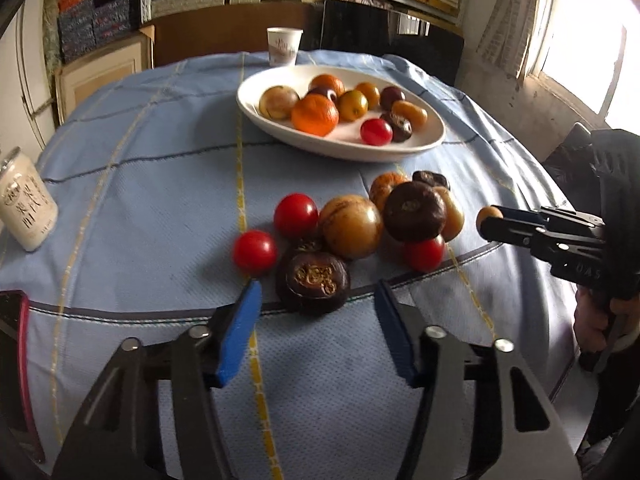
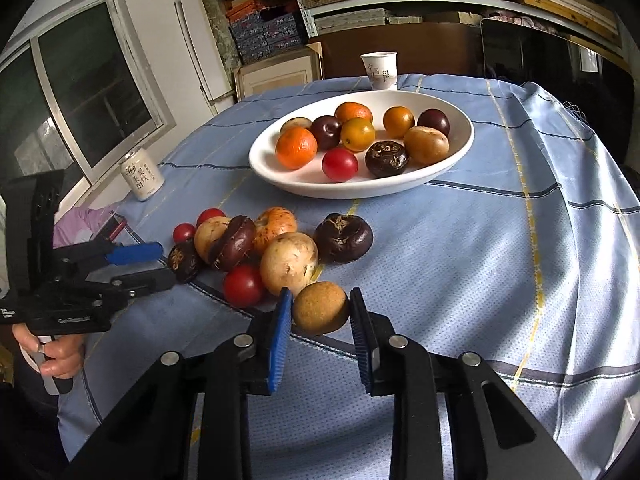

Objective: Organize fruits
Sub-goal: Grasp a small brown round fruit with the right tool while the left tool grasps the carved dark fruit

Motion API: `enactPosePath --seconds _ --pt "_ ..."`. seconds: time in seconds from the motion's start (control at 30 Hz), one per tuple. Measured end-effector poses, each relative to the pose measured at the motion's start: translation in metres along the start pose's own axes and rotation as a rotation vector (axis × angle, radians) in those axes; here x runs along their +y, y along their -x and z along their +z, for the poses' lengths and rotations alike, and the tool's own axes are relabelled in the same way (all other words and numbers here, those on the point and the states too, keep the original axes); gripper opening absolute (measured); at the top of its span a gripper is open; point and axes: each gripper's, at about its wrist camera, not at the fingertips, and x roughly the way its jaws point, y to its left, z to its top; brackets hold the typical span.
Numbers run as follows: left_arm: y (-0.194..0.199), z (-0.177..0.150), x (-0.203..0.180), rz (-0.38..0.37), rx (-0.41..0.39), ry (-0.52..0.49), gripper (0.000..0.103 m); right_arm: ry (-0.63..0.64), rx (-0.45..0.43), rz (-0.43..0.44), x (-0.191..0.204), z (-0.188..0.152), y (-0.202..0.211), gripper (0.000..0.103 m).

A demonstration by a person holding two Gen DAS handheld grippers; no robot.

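Note:
A white oval plate (image 1: 424, 146) (image 2: 452, 162) holds several fruits: oranges, tomatoes, dark and tan fruits. A loose pile of fruit lies on the blue tablecloth in front of it. My left gripper (image 1: 316, 288) is open, its jaws on either side of a dark brown fruit (image 1: 313, 282) at the pile's near edge, with a red tomato (image 1: 255, 251) beside it. My right gripper (image 2: 320, 304) is shut on a small tan round fruit (image 2: 320, 307), also visible in the left wrist view (image 1: 489, 213), to the right of the pile.
A paper cup (image 1: 284, 46) (image 2: 379, 70) stands behind the plate. A white can (image 1: 26, 204) (image 2: 141, 175) stands at the table's left side. A red-edged phone (image 1: 16, 360) lies at the near left. Shelves and boxes fill the background.

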Motion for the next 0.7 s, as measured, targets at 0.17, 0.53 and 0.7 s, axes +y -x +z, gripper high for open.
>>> enactPosePath --seconds 0.17,0.53,0.7 --pt "-0.007 0.002 0.001 -0.007 0.025 0.019 0.049 0.0 0.0 0.001 0.0 0.0 0.0 0.029" --pt "-0.02 0.011 0.001 0.015 0.056 0.04 0.047 -0.002 -0.012 0.009 0.002 -0.001 0.004 0.029" --pt "-0.022 0.012 0.002 0.02 0.06 0.044 0.045 -0.001 -0.015 0.012 0.002 -0.001 0.006 0.029"
